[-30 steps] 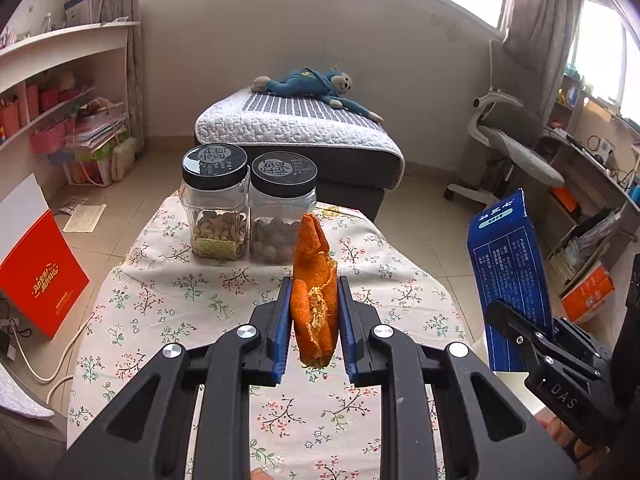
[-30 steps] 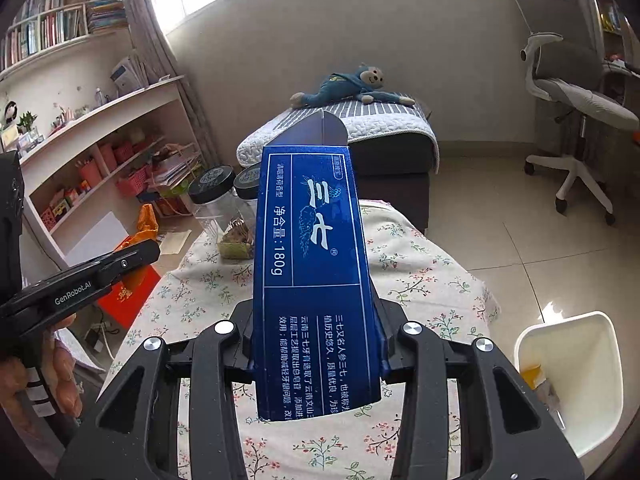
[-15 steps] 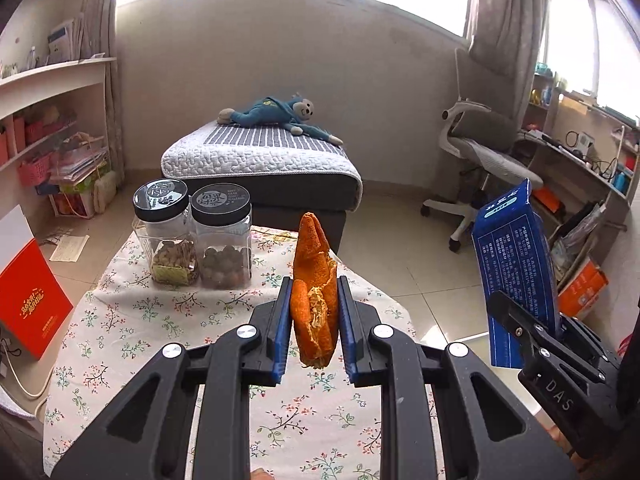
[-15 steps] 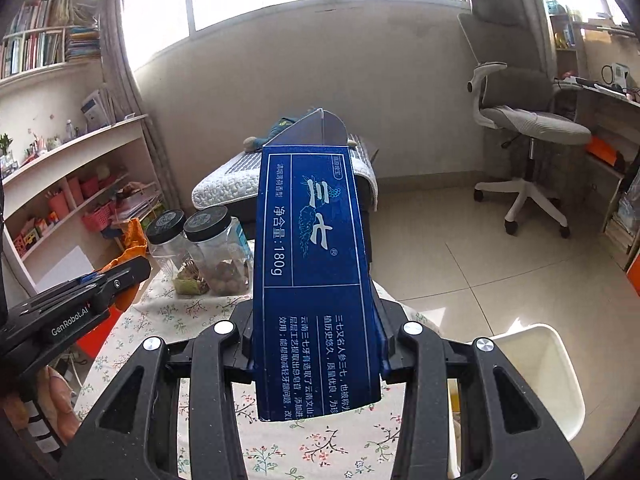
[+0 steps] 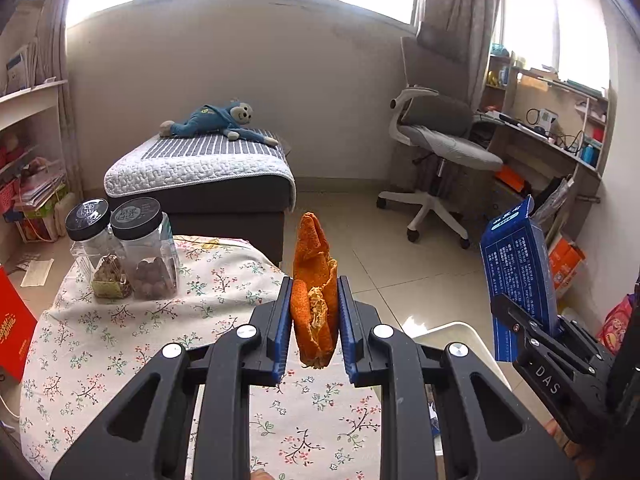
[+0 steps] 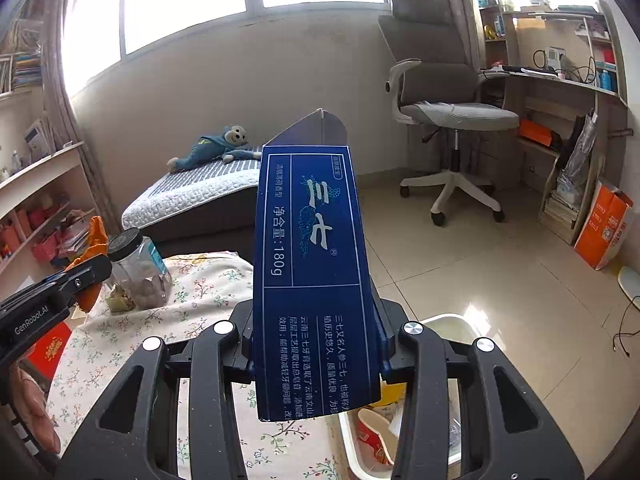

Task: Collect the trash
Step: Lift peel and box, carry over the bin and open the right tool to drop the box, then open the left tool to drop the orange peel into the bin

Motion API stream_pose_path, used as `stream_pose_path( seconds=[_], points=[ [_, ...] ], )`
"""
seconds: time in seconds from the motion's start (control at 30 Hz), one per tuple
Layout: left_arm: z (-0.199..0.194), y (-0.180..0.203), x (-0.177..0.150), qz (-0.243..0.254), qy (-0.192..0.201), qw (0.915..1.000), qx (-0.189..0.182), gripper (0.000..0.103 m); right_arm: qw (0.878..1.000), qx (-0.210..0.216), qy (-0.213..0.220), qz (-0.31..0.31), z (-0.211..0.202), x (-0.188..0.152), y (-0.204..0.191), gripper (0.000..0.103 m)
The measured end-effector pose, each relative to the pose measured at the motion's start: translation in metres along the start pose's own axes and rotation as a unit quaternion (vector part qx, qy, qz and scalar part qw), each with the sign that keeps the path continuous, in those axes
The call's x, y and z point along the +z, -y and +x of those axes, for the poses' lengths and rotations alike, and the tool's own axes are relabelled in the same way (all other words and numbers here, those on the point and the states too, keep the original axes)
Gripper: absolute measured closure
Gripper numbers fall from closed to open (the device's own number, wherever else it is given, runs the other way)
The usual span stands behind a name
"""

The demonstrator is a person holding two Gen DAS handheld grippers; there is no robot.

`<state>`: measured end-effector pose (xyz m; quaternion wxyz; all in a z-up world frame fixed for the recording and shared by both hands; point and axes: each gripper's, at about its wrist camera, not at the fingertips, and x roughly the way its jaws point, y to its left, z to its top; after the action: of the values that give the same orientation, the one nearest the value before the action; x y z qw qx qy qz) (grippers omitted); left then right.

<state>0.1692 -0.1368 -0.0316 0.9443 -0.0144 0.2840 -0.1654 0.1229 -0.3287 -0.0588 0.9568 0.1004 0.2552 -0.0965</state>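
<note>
Above the flowered counter [image 5: 120, 344], the left claw [image 5: 314, 322] grips an orange peel [image 5: 314, 296] upright; the right claw [image 6: 316, 344] clamps a blue carton [image 6: 312, 280]. Below it sits a white bin [image 6: 452, 326] holding scraps; two jars [image 5: 120, 248] stand at the counter's far edge.

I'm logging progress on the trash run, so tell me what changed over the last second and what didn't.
Both grippers swung right, off the table toward the white bin, which now sits nearer below them; the two jars slid to the left of both views. Nothing was grabbed or released: the left gripper stays clamped on the orange peel, the right gripper on the blue box.
</note>
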Motion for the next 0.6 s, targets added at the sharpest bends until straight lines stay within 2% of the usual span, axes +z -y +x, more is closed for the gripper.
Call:
stream_pose_path(
  seconds=[0.2, 0.27, 0.3, 0.33, 0.37, 0.43, 0.6],
  points=[
    [0.018, 0.045, -0.004, 0.025, -0.014, 0.9992, -0.027, 0.081, 0.998, -0.039, -0.021, 0.037, 0.008, -0.002, 0.046, 0.063],
    [0.023, 0.061, -0.005, 0.036, -0.019, 0.9985, -0.037, 0.082, 0.997, -0.058, -0.022, 0.046, 0.006, -0.002, 0.058, 0.054],
    [0.026, 0.069, -0.006, 0.04, -0.022, 0.998, -0.043, 0.082, 0.996, -0.07, -0.015, 0.055, 0.002, -0.002, 0.065, 0.04],
    [0.029, 0.075, -0.006, 0.042, -0.026, 0.9976, -0.049, 0.082, 0.995, -0.079, -0.01, 0.061, -0.001, -0.001, 0.075, 0.033],
    [0.033, 0.082, -0.007, 0.045, -0.029, 0.997, -0.055, 0.082, 0.994, -0.086, -0.005, 0.065, -0.005, 0.0, 0.081, 0.03],
    [0.038, 0.097, -0.007, 0.052, -0.035, 0.9957, -0.067, 0.081, 0.991, -0.113, 0.008, 0.076, -0.014, 0.0, 0.094, 0.018],
    [0.051, 0.133, -0.009, 0.067, -0.054, 0.9914, -0.099, 0.081, 0.979, -0.169, 0.04, 0.11, -0.035, 0.0, 0.128, 0.009]
  ],
)
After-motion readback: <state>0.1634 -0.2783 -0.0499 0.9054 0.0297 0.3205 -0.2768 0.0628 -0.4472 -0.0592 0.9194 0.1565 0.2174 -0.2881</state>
